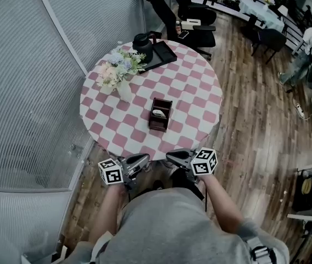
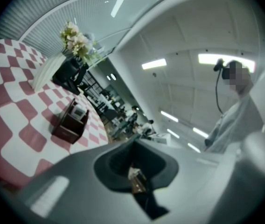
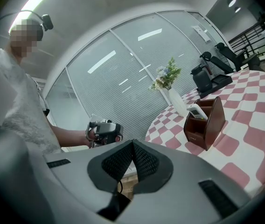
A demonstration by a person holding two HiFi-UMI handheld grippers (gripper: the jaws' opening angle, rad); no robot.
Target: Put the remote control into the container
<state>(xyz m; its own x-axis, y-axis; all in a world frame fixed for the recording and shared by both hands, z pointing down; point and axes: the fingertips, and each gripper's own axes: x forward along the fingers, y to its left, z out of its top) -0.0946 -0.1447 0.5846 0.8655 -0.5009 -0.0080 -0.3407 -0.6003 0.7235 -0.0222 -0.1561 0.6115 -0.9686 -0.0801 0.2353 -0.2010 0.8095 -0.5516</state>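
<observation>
Task looks done: white plastic remote control (image 1: 159, 113) stands inside the dark brown wooden container (image 1: 160, 126), leaning in its taller section. The lower section on the side facing the person looks empty.

Container sits mid-way on the round table under a pink-and-white checked cloth (image 1: 200, 87). Beyond the container are a white vase of pale flowers (image 1: 124, 89) and a black kettle (image 1: 143, 47).

Left gripper (image 1: 144, 158) and right gripper (image 1: 171, 156) are well short of the container, off the table's near edge. Both have jaws together, holding nothing.

Nothing left but withdrawal, by my reading.
</observation>
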